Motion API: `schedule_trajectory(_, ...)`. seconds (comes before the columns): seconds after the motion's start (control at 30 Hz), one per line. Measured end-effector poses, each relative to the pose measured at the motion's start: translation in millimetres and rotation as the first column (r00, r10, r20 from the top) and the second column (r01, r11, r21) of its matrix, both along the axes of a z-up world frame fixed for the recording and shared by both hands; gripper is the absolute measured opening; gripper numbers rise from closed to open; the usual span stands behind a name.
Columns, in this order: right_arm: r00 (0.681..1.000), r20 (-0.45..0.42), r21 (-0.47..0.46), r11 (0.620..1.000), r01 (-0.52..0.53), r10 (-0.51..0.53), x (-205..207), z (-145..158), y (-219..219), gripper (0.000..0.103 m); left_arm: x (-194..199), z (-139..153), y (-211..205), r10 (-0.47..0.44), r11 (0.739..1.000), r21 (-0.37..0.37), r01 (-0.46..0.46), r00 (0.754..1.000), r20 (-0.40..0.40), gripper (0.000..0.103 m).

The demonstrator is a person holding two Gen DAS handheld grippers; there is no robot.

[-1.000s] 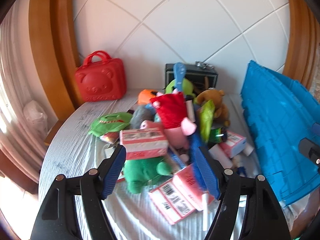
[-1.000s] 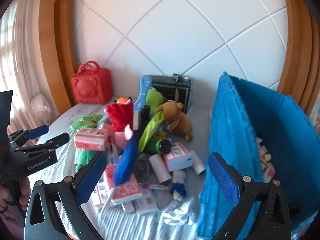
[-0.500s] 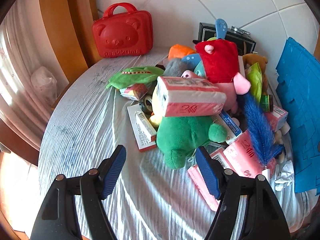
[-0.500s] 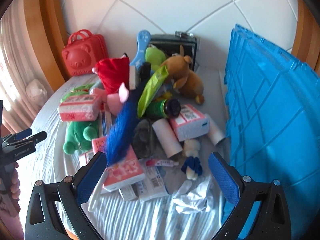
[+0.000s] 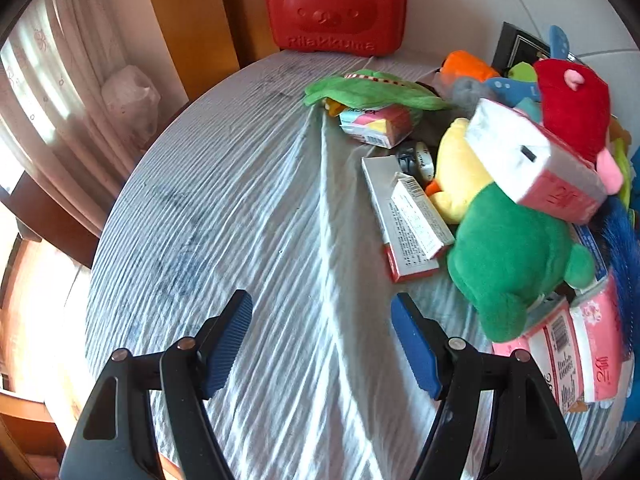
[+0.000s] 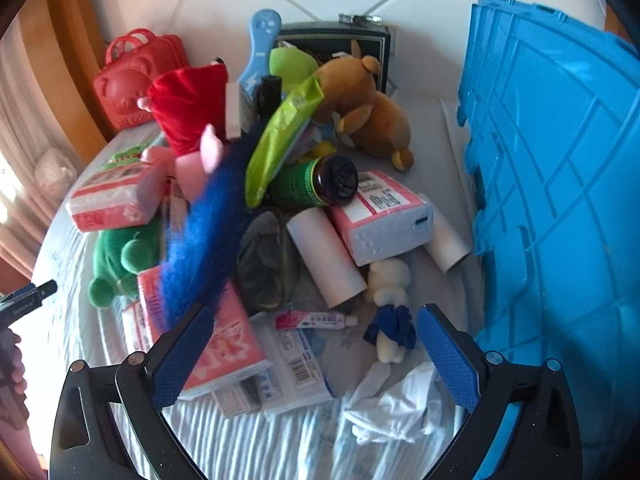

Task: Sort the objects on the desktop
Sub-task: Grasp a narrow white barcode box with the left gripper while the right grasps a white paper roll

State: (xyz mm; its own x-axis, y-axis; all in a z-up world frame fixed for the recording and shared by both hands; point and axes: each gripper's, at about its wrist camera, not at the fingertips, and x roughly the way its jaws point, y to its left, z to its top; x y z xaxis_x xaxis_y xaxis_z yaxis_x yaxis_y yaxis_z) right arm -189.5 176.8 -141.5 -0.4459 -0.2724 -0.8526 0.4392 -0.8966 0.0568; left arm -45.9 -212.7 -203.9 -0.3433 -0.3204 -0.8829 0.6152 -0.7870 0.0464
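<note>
Since earlier frames: left gripper (image 5: pixel 320 344) swung left, pile now at right of its view; right gripper (image 6: pixel 312 354) dropped nearer pile. Pile centre: green plush (image 5: pixel 508 256) under pink tissue pack (image 5: pixel 536 160), blue feather (image 6: pixel 204 232) leaning across. Toothpaste tube (image 6: pixel 316 321) and crumpled tissue (image 6: pixel 396 408) just ahead of right gripper. Both grippers wide, holding nothing. Blue crate (image 6: pixel 560 184) right of pile. Red bear case (image 5: pixel 336 8) at counter (image 5: pixel 240 208) back edge.
</note>
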Motion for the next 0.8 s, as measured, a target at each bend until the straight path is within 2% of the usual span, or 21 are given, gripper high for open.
schedule_trajectory(0.17, 0.998, 0.056, 0.019, 1.0, 0.014, -0.015, -22.2, -23.1, -4.6, 0.103, -27.5, -9.3, -10.0, -0.012, 1.0, 0.024, 0.012, 1.0, -0.005, 0.072)
schedule_trajectory(0.37, 0.994, 0.095, 0.031, 0.998, 0.047, -0.05, -52.6, -46.5, -9.7, 0.103, -81.7, -17.8, -10.0, -0.068, 0.997, 0.028, 0.069, 0.997, -0.021, 0.072)
schedule_trajectory(0.43, 0.992, 0.099, 0.042, 0.996, 0.078, -0.082, -60.1, -53.7, -13.2, 0.103, -98.9, -25.5, -10.2, -0.081, 0.996, 0.032, 0.081, 0.997, -0.005, 0.072)
schedule_trajectory(0.57, 0.991, 0.113, 0.038, 0.997, 0.066, -0.07, -72.4, -67.7, -22.0, 0.103, -112.5, -41.1, -15.0, -0.088, 0.994, 0.065, 0.088, 0.996, 0.002, 0.071)
schedule_trajectory(0.6, 0.99, 0.124, 0.04, 0.997, 0.06, -0.065, -75.3, -72.1, -24.9, 0.103, -113.1, -43.1, -16.6, -0.086, 0.994, 0.073, 0.086, 0.996, 0.0, 0.069)
schedule_trajectory(0.67, 0.987, 0.149, 0.05, 0.997, 0.054, -0.061, -80.0, -81.4, -30.4, 0.103, -112.4, -45.8, -18.9, -0.095, 0.992, 0.088, 0.094, 0.996, -0.001, 0.055)
schedule_trajectory(0.7, 0.986, 0.154, 0.053, 0.997, 0.055, -0.063, -81.1, -84.1, -31.9, 0.103, -111.6, -47.1, -18.6, -0.1, 0.991, 0.089, 0.099, 0.995, 0.011, 0.044)
schedule_trajectory(0.73, 0.986, 0.154, 0.057, 0.997, 0.057, -0.065, -82.2, -86.9, -33.7, 0.095, -110.6, -49.7, -17.8, -0.111, 0.99, 0.09, 0.109, 0.993, 0.025, 0.037)
schedule_trajectory(0.77, 0.986, 0.152, 0.064, 0.996, 0.055, -0.064, -83.1, -89.2, -35.5, 0.087, -109.7, -53.1, -16.8, -0.121, 0.989, 0.093, 0.117, 0.992, 0.035, 0.036)
schedule_trajectory(0.8, 0.987, 0.15, 0.078, 0.996, 0.05, -0.061, -84.1, -91.7, -37.7, 0.087, -109.2, -57.4, -15.7, -0.127, 0.988, 0.096, 0.122, 0.991, 0.047, 0.036)
